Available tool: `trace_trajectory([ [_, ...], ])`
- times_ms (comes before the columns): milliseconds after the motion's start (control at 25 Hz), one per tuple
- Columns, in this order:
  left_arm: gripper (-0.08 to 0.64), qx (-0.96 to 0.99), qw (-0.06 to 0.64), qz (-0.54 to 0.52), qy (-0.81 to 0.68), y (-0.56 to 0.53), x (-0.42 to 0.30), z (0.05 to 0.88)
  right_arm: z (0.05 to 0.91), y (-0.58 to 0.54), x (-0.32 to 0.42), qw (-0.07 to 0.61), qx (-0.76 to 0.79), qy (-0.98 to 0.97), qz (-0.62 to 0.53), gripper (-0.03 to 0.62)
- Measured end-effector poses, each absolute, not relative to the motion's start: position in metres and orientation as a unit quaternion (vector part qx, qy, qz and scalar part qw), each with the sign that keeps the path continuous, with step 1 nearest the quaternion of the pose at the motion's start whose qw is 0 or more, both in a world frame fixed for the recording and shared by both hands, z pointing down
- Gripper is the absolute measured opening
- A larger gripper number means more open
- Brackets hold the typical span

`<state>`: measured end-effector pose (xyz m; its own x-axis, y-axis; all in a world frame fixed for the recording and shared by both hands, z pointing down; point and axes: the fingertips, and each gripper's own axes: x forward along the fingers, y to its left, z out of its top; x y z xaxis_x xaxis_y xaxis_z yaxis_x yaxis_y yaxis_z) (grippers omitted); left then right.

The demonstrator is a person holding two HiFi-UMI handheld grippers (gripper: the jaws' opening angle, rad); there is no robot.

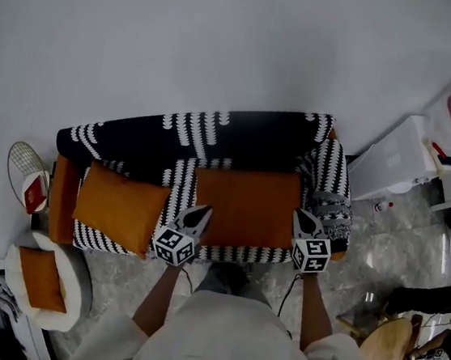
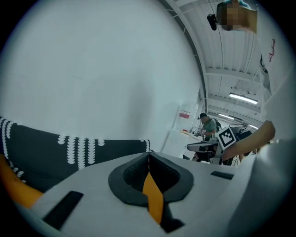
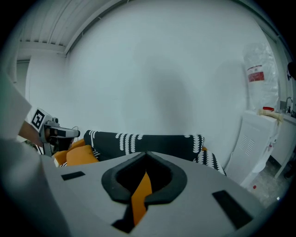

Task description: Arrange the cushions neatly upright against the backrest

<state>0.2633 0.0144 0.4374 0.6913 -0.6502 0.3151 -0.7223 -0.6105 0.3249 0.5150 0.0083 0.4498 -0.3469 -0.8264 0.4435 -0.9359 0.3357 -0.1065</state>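
Left tool [image 1: 202, 211] closed, orange sliver in jaws; right tool [image 1: 299, 216] same. Apparently pinching front corners of middle cushion [image 1: 247, 206], which spans between them, for even two-handed tilt toward backrest [image 1: 238, 140] ahead. Second cushion [image 1: 120, 207] slumped left of left tool.

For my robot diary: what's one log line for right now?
left gripper: shut on big cushion | right gripper: shut on big cushion | big cushion: face up on sofa, not upright | small cushion: lying at left
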Motion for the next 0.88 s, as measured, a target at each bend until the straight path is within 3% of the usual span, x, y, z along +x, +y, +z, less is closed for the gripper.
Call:
trace_trajectory([
  [880,0.029,0.831,0.352,0.152,-0.403,0.044,0.223,0.596,0.622,0.072,0.52,0.242,0.535,-0.743,0.322,0.028],
])
